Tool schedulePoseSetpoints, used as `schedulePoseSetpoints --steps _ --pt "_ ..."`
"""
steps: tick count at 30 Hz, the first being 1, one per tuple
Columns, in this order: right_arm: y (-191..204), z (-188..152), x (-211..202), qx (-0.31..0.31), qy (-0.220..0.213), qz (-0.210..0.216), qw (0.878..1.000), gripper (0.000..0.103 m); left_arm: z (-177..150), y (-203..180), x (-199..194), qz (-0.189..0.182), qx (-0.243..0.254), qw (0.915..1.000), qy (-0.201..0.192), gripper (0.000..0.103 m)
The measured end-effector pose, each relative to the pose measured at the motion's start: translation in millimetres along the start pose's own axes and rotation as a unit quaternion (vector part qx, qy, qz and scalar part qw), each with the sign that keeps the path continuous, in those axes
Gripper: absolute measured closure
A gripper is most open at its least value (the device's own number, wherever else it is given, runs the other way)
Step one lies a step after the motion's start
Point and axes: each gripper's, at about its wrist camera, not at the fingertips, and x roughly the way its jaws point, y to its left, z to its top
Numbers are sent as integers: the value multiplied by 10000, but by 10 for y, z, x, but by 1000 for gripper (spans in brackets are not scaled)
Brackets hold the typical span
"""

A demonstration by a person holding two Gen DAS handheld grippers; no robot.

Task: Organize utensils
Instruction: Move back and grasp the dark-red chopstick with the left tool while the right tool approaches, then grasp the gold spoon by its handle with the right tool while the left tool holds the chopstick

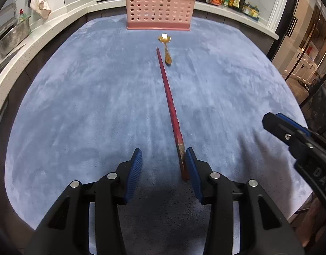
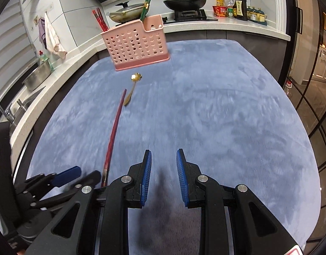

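Chopstick (image 1: 169,108) lies lengthwise mid-counter, pointing at the pink holder (image 1: 159,6) by the far edge; our left claw (image 1: 164,163) straddles its near end spread, presumably for pickup, while our right claw (image 2: 164,165) waits spread.

Hovering low over the blue cloth (image 1: 78,106) with both pairs of jaws parted: left gripper (image 1: 164,165) at its near edge, right gripper (image 2: 164,170) just beside, nothing gripped.

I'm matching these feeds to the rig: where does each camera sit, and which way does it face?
Left wrist: on the left gripper, low, facing the pink holder; its fingers straddle the red chopstick; right gripper at right.
Right wrist: on the right gripper, higher, same heading; left gripper lower left.
Shared: holder, chopstick, gold spoon.
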Motion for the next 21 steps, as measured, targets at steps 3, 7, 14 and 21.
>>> schedulePoseSetpoints --steps 3,7,14,21 --pt "-18 -11 5 61 19 26 10000 79 -7 -10 43 -22 -23 10000 23 61" --pt "-15 -26 35 87 58 71 9999 79 -13 -27 88 16 7 10000 30 62" --pt "-20 -47 79 109 111 110 9998 79 2 -32 116 17 -16 10000 31 73" --pt "-16 -53 88 120 123 123 9998 79 18 -1 124 -11 -37 10000 26 96"
